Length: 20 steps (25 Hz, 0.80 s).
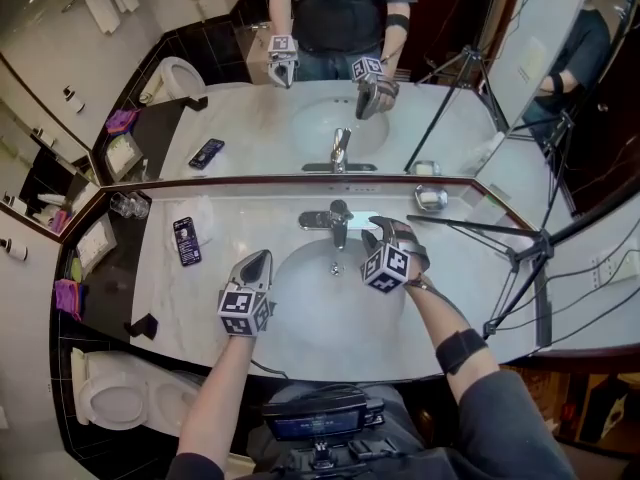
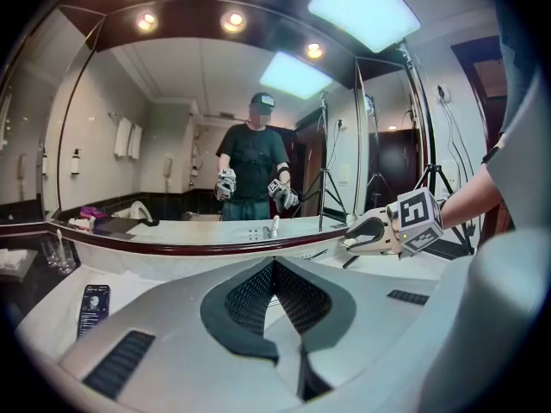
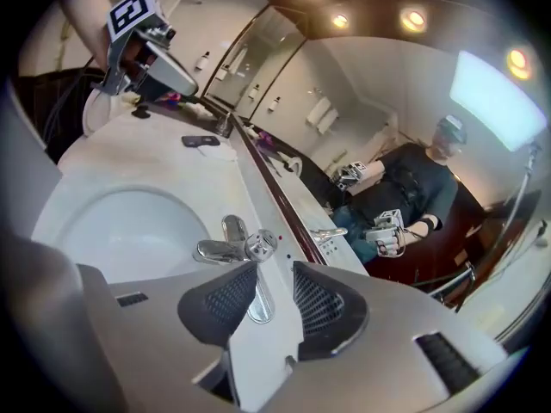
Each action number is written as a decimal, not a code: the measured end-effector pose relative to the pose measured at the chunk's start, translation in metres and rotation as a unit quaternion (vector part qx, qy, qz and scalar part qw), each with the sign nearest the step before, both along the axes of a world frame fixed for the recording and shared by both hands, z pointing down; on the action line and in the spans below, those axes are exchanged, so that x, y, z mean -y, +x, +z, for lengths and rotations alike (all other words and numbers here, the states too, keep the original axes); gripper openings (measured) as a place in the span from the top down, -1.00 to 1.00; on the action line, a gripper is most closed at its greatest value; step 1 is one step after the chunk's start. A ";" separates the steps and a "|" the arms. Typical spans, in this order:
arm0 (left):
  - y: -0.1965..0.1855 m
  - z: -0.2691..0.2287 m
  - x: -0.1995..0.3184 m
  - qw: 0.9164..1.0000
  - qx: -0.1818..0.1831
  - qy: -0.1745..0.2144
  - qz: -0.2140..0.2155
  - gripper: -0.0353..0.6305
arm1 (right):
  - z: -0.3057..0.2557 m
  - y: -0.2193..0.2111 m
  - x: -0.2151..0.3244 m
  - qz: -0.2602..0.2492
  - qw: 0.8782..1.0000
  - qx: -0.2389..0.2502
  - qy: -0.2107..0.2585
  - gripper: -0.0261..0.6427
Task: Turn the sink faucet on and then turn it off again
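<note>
Your white marble vanity counter (image 1: 200,303); its white oval basin (image 1: 310,313); your left gripper (image 1: 262,256), jaws closed and empty, at the basin's left rim; your right gripper (image 1: 378,224), jaws apart and empty, just beside the chrome single-lever faucet (image 1: 337,218) behind the basin.

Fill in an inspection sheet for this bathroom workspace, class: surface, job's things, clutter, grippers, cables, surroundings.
Surface: pale marble counter with sunken basin.
Job's things: chrome faucet behind the basin.
Clutter: phone, glasses, soap dish.
Grippers: left gripper over the basin's left rim, jaws together, empty; right gripper beside the faucet, jaws apart, gripping nothing.
Cables: thin cables at right.
Surroundings: mirror, tripod, toilet.
</note>
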State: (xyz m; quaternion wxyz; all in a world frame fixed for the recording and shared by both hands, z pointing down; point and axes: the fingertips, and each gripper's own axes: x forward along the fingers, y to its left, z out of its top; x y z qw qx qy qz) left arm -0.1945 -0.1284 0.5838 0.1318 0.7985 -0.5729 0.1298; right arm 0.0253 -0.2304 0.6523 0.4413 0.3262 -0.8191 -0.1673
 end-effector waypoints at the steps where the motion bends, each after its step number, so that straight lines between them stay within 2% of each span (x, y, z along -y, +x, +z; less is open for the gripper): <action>1: -0.002 0.000 0.000 1.000 0.000 -0.001 -0.001 0.90 | 0.002 -0.005 0.003 -0.014 1.000 -0.019 0.006 0.44; 5: -0.008 0.004 -0.002 1.000 0.000 -0.004 -0.007 0.90 | 0.013 -0.017 0.011 -0.062 0.994 -0.086 0.030 0.38; 10: -0.017 0.010 -0.004 1.000 0.000 -0.009 -0.015 0.91 | 0.029 -0.032 0.021 -0.112 0.982 -0.145 0.043 0.38; 13: -0.021 0.015 -0.006 1.000 0.000 -0.015 -0.019 0.91 | 0.027 -0.047 0.026 -0.138 0.975 -0.166 0.056 0.33; 17: -0.027 0.015 -0.006 1.000 0.001 -0.016 -0.023 0.91 | 0.043 -0.055 0.036 -0.154 0.967 -0.197 0.051 0.33; 20: -0.032 0.015 -0.005 0.999 0.004 -0.016 -0.028 0.91 | 0.053 -0.055 0.039 -0.159 0.963 -0.212 0.050 0.43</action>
